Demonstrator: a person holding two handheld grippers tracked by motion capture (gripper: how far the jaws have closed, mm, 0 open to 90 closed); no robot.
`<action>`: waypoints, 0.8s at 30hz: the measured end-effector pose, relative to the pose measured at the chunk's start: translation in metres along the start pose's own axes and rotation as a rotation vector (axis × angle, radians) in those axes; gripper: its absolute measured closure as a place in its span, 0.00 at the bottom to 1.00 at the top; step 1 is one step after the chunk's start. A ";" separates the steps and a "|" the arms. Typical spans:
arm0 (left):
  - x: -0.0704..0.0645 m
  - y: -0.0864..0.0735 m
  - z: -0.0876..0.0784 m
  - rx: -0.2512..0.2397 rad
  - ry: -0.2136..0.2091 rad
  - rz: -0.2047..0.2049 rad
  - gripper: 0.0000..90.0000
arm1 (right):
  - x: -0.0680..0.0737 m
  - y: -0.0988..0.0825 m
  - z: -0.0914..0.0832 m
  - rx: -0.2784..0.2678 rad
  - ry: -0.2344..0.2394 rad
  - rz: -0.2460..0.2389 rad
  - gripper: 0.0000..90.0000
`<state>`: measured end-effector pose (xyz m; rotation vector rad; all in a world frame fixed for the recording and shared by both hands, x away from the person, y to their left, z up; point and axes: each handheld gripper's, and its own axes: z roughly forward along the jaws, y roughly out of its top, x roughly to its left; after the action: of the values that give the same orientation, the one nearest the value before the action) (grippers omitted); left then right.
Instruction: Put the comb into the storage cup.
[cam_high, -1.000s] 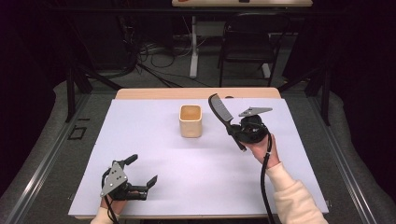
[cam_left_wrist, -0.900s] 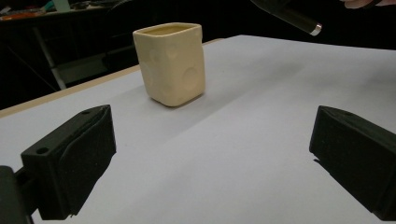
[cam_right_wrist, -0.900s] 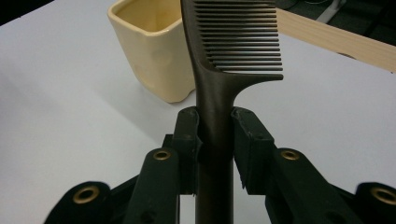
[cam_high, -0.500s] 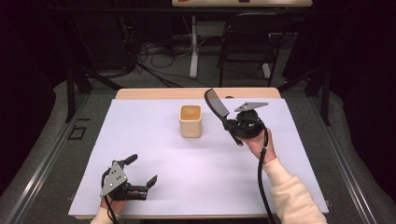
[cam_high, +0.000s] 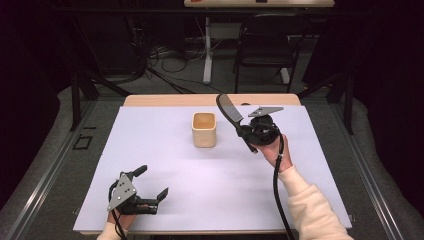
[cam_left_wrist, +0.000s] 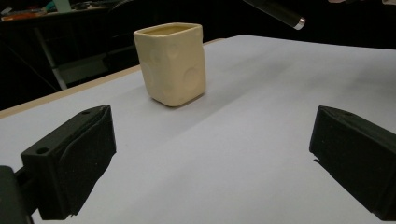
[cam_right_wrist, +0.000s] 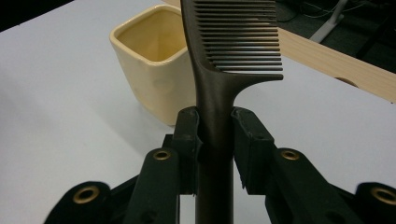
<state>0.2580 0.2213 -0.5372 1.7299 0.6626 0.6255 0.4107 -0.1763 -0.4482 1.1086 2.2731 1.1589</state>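
Right tool (cam_high: 248, 131): both jaws pinched on the handle of a dark comb (cam_high: 228, 111), toothed end raised and tilted toward the far edge of the table (cam_high: 150, 150). In the right gripper view the comb (cam_right_wrist: 219, 70) stands between the pads, teeth at the top, the cream cup (cam_right_wrist: 154, 60) just behind it.

Left tool (cam_high: 150, 187): jaws spread, nothing between them, resting near the table's near-left corner, well apart from the cup (cam_high: 204, 129).

Step in hand, by my reading: lowering the comb into the cup. To do it well, centre the comb over the square mouth, bring it closer to upright, lower until an end is inside the rim, then release; a nudge on the wall could tip the cup.

Cup: 1, upright, mid-table toward the far edge. Interior looks empty.
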 end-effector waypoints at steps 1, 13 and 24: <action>0.000 0.000 0.000 0.000 -0.001 0.000 0.00 | 0.000 0.001 0.001 -0.004 0.001 -0.002 0.80; 0.001 0.000 0.000 0.000 0.003 -0.001 0.00 | 0.004 0.008 0.008 -0.023 0.000 -0.015 0.80; 0.001 0.000 0.000 0.001 0.002 0.003 0.00 | 0.007 0.013 0.014 -0.049 0.000 -0.017 0.80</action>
<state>0.2583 0.2221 -0.5371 1.7319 0.6619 0.6289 0.4213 -0.1591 -0.4459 1.0691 2.2371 1.2020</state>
